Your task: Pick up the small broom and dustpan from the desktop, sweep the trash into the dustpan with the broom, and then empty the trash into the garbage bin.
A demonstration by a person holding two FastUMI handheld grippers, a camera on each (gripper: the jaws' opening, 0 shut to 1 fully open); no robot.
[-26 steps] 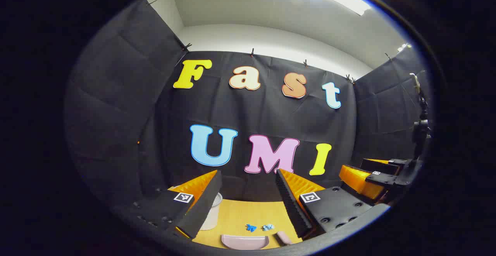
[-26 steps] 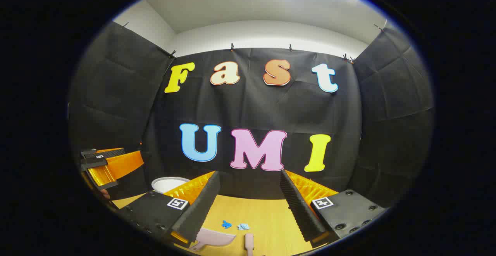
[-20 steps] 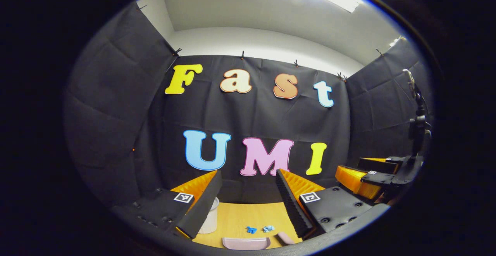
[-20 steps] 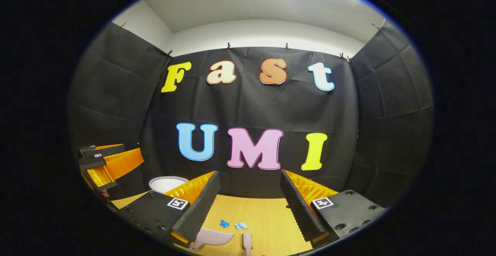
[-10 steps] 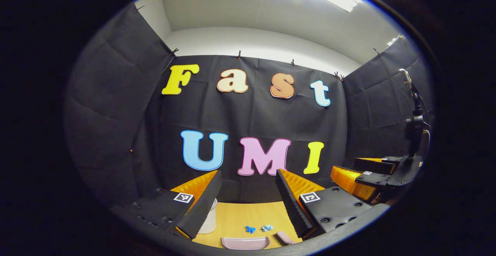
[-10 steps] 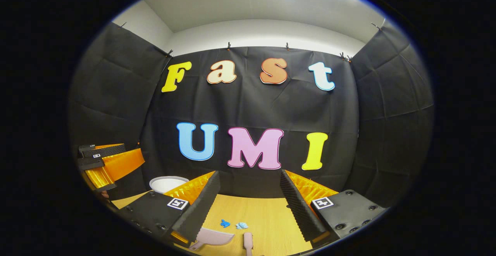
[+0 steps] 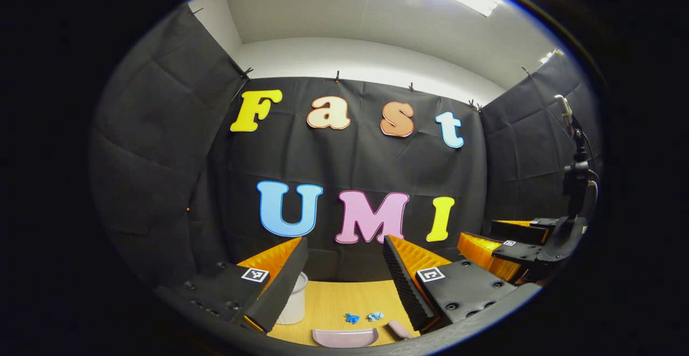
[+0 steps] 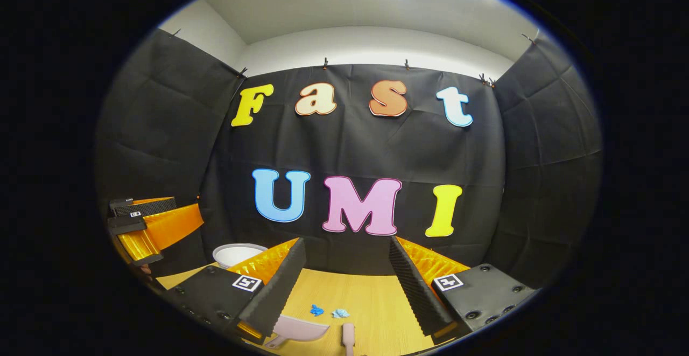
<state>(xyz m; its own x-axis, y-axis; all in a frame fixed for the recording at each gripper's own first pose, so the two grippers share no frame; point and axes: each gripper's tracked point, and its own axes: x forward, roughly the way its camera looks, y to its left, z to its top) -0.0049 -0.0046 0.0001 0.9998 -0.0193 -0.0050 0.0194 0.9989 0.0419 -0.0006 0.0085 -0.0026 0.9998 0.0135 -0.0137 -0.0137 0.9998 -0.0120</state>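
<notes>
In the left gripper view the left gripper (image 7: 344, 262) hangs above the desktop (image 7: 334, 299) with fingers spread and empty. Between them lie the pink dustpan (image 7: 344, 337), two blue trash scraps (image 7: 352, 318) and the broom (image 7: 399, 329) at the right finger's edge. The white garbage bin (image 7: 295, 306) stands half behind the left finger; the right gripper (image 7: 508, 245) floats far right.

In the right gripper view the right gripper (image 8: 347, 262), also open and empty, frames bare wood to the right of the broom (image 8: 348, 336), the dustpan (image 8: 299, 329) touching no scrap (image 8: 316, 309); the bin's rim (image 8: 237, 253) peeks out left
</notes>
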